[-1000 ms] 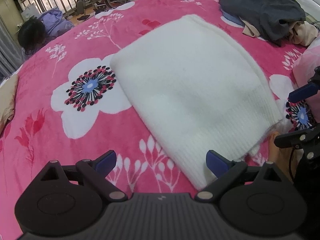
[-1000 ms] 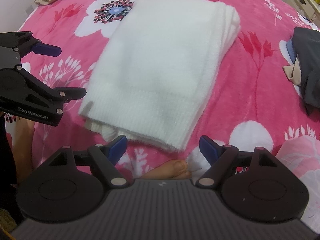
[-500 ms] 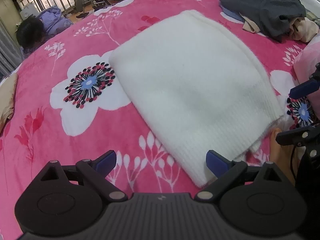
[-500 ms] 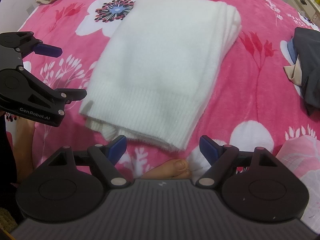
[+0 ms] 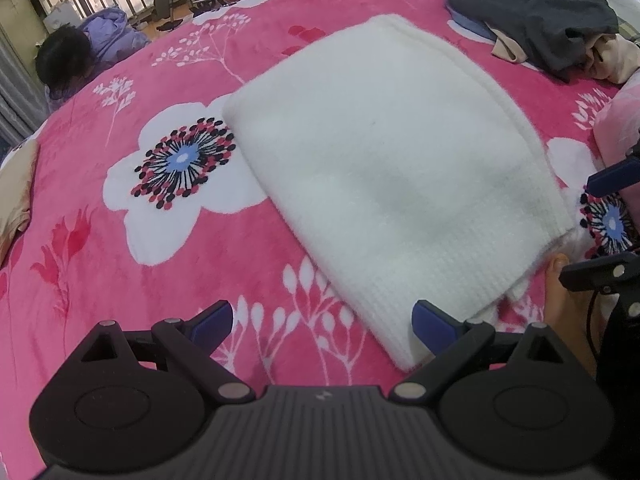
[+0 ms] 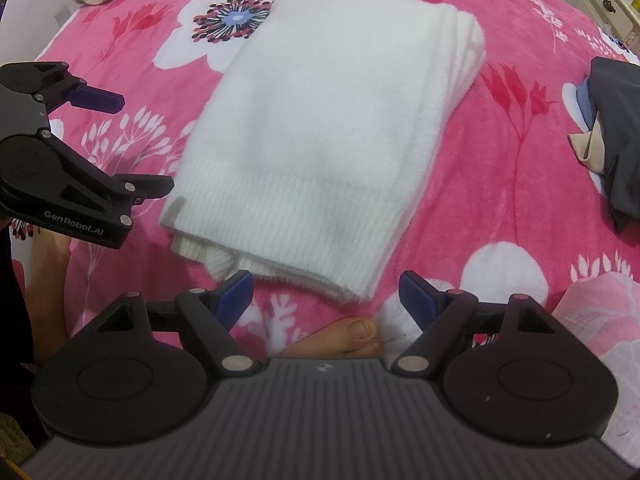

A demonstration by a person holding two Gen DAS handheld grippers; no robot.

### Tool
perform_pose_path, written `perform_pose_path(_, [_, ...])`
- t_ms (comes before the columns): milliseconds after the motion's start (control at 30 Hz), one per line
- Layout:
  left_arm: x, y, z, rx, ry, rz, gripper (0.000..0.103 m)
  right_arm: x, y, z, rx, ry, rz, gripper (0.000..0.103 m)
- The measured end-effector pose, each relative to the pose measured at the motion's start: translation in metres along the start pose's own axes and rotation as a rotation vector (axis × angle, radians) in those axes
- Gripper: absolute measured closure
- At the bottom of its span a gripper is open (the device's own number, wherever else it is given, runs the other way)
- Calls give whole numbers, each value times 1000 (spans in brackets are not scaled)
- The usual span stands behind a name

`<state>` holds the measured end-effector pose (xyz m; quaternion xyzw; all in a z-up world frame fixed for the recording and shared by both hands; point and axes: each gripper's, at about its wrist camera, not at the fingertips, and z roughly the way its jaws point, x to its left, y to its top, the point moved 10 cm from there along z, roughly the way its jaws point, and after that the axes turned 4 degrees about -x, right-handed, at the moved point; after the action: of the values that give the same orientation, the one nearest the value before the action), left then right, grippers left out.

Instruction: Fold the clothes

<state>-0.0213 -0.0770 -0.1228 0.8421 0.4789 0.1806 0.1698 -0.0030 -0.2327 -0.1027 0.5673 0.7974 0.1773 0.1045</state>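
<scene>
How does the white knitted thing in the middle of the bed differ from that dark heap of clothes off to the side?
The white sweater is folded into a flat, tidy rectangle with stacked edges; the dark pile is crumpled and unfolded. The white sweater is a single fluffy pale knit, while the dark pile mixes a charcoal garment with beige and blue pieces. The white sweater lies right before both open grippers; the dark pile sits farther off. Both rest on the pink floral blanket.

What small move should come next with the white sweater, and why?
Probably bring both open, empty grippers down to the ribbed hem of the white sweater to fold it away: it lies half-folded on the pink blanket, with layers poking out below the hem.
</scene>
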Motion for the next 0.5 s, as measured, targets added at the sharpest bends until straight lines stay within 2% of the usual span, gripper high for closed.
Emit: perform_pose_path(500, [1,-3,1,16,5,-3,6,2,0,-1,2,0,-4,23])
